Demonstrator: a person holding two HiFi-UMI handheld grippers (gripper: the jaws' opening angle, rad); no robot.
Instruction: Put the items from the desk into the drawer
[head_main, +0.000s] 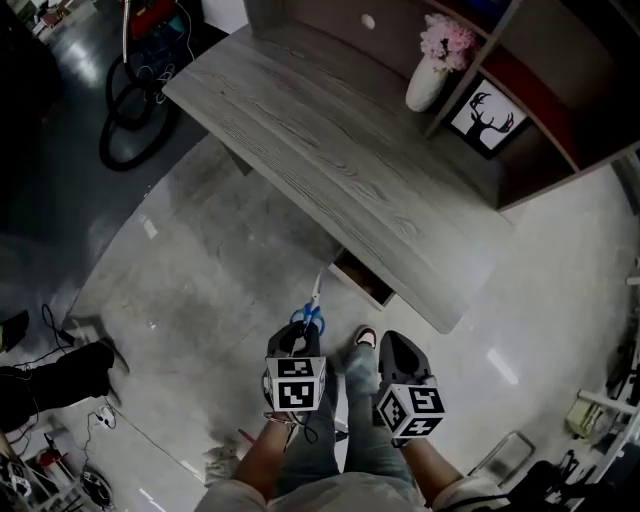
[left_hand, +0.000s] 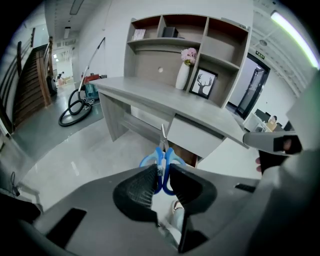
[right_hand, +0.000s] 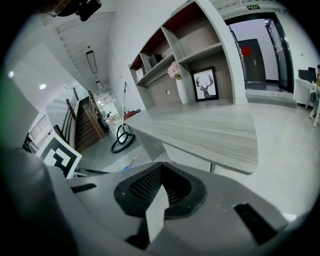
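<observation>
My left gripper (head_main: 303, 338) is shut on a pair of blue-handled scissors (head_main: 312, 312), gripped at the handles, blades pointing at the desk. In the left gripper view the scissors (left_hand: 163, 156) stick out from between the pads (left_hand: 141, 186) toward the drawer (left_hand: 192, 136) under the grey wooden desk (left_hand: 150, 95). The drawer (head_main: 362, 281) stands a little open below the desk's near edge. My right gripper (head_main: 397, 352) hangs beside the left one, shut with nothing in it; its jaws (right_hand: 160, 181) meet at the tips.
A white vase of pink flowers (head_main: 430, 75) and a framed deer picture (head_main: 487, 118) stand at the back of the desk (head_main: 330, 150) under the shelf unit. A black vacuum hose (head_main: 130, 115) lies on the floor far left. The person's legs and shoes (head_main: 364, 338) are below the grippers.
</observation>
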